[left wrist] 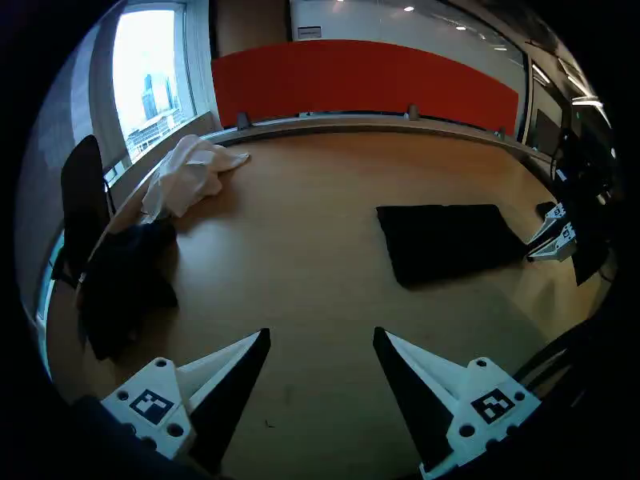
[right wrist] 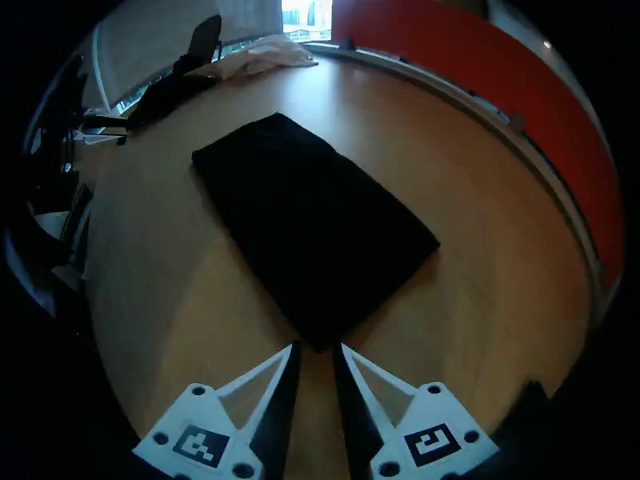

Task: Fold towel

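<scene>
Two fingers of the left gripper stand wide apart over the bare wooden table in the left gripper view, each with a square black-and-white marker. The black towel lies flat and folded to the right, and the right gripper is at its far edge. A white cloth and a dark cloth heap lie to the left, well apart from the towel.

In the right gripper view the right gripper has its fingers close together with a narrow gap. The near corner of the towel reaches the tips; whether they press it I cannot tell
</scene>
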A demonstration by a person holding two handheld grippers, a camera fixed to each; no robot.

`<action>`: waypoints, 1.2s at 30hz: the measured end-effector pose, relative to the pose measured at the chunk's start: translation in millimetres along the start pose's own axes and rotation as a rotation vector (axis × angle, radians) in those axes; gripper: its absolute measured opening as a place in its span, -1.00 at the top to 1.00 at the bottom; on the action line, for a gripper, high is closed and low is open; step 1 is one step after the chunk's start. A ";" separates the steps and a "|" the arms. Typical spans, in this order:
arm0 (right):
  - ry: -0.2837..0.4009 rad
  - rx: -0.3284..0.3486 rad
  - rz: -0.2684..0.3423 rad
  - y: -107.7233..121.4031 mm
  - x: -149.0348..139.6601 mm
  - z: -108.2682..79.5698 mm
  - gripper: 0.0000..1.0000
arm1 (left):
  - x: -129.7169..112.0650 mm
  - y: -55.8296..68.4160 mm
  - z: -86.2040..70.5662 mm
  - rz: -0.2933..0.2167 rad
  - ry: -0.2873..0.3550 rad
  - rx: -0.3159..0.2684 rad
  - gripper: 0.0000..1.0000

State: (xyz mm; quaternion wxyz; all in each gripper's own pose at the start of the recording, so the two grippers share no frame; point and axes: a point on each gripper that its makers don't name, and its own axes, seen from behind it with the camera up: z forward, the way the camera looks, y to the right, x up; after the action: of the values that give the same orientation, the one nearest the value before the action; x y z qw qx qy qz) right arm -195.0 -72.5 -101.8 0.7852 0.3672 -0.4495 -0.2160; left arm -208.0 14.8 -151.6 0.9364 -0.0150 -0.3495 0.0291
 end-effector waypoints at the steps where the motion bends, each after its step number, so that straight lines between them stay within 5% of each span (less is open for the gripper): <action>1: -0.003 0.003 -0.001 -0.5 -0.7 0.3 0.41 | -0.6 -0.1 -0.3 0.001 -0.001 0.001 -0.91; 15: 0.004 -0.002 -0.004 2.0 3.2 -0.1 0.52 | -0.6 0.0 -1.7 -0.005 0.007 0.000 -0.91; 23: 0.013 -0.003 -0.001 5.3 3.8 -1.8 0.91 | 1.4 -0.2 -2.2 -0.004 0.012 0.001 -0.91; 36: 0.069 -0.018 -0.002 6.9 25.7 -13.3 0.93 | 6.8 -1.0 -4.8 -0.012 0.024 0.004 -0.91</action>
State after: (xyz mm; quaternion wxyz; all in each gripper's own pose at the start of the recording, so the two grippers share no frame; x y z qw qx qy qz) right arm -170.6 -80.2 -86.7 0.8034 0.3677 -0.4198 -0.2080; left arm -199.6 14.2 -150.7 0.9408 -0.0113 -0.3380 0.0239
